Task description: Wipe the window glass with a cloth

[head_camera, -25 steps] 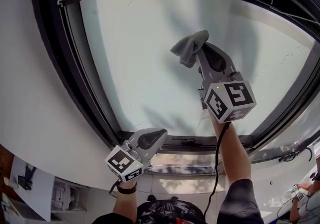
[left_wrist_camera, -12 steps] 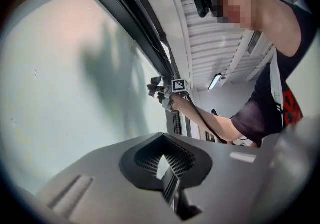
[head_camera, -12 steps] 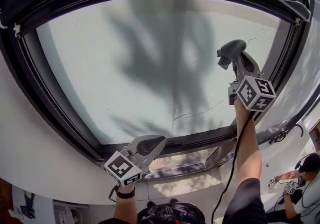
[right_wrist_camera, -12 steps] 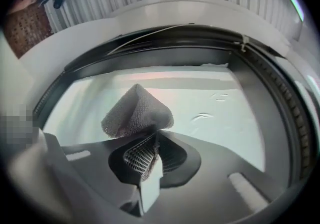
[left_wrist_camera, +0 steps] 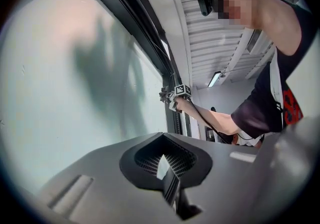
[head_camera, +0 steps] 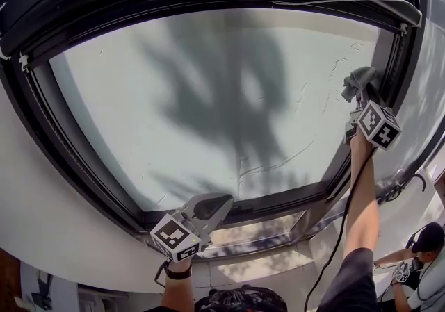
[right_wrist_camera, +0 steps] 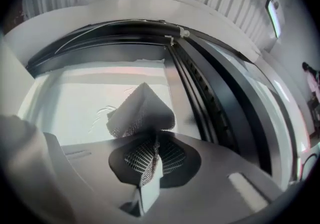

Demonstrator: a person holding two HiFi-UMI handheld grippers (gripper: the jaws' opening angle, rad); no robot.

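- right gripper (head_camera: pixel 362 95): fingers pinching a bunched grey mesh-weave cloth (head_camera: pixel 357 81); a wad of it sticks out past the fingertips
- cloth sits at the right edge of the pale window glass (head_camera: pixel 208 109), just beside the black window frame (head_camera: pixel 393 60); looks pressed to the pane, contact not certain
- left gripper (head_camera: pixel 220 203): fingers pressed together with nothing between them; held low by the bottom frame, well apart from the cloth
- handling, my judgement: cloth is light, limp and soft, folds easily, may slip out if dragged hard; best gripped at the bunched middle so a padded wad meets the pane
- glass is stiff, smooth and breakable; moderate pressure only; keep the hard fingers off it
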